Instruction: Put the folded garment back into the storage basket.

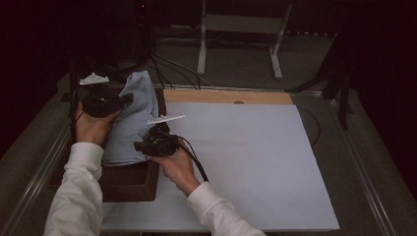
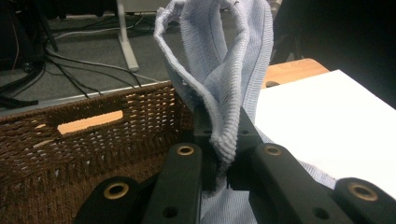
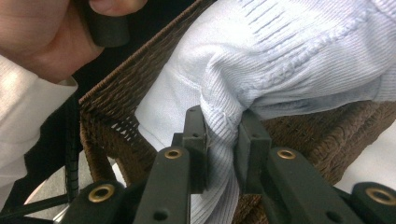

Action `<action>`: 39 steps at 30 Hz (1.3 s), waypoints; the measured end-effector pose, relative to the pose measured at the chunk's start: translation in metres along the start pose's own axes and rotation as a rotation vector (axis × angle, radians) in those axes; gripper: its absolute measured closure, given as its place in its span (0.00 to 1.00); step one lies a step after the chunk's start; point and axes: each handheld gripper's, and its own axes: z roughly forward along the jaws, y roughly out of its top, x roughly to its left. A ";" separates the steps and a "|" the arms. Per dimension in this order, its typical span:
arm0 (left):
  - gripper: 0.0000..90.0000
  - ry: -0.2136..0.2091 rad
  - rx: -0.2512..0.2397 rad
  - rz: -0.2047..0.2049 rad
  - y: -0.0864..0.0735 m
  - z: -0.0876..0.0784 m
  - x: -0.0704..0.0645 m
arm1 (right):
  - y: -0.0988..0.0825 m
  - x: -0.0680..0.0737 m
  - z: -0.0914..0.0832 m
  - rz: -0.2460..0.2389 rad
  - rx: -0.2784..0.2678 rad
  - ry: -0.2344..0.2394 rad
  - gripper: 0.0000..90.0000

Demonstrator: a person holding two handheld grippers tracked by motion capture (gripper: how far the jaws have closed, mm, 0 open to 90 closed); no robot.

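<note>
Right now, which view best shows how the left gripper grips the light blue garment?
The left gripper view: the left gripper is shut on a fold of the light blue garment, above the wicker basket. The high view shows the hold small and dim. The right gripper view shows the person's left hand.

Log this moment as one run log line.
left hand-held gripper: shut on light blue garment | right hand-held gripper: shut on garment | garment: lifted partly above wicker basket

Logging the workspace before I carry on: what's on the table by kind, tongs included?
Light blue knit garment: 1
Brown wicker basket: 1
White board: 1
Tongs: 2, the left tongs and the right tongs, both clamped on the garment
Total: 5
</note>
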 end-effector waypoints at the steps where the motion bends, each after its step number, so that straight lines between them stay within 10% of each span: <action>1: 0.95 0.001 -0.001 0.000 0.000 0.000 0.001 | 0.000 0.000 0.000 0.000 -0.001 -0.002 0.86; 39: 0.95 0.014 0.022 -0.020 -0.009 -0.012 0.027 | 0.002 0.013 0.028 0.008 0.038 0.005 0.86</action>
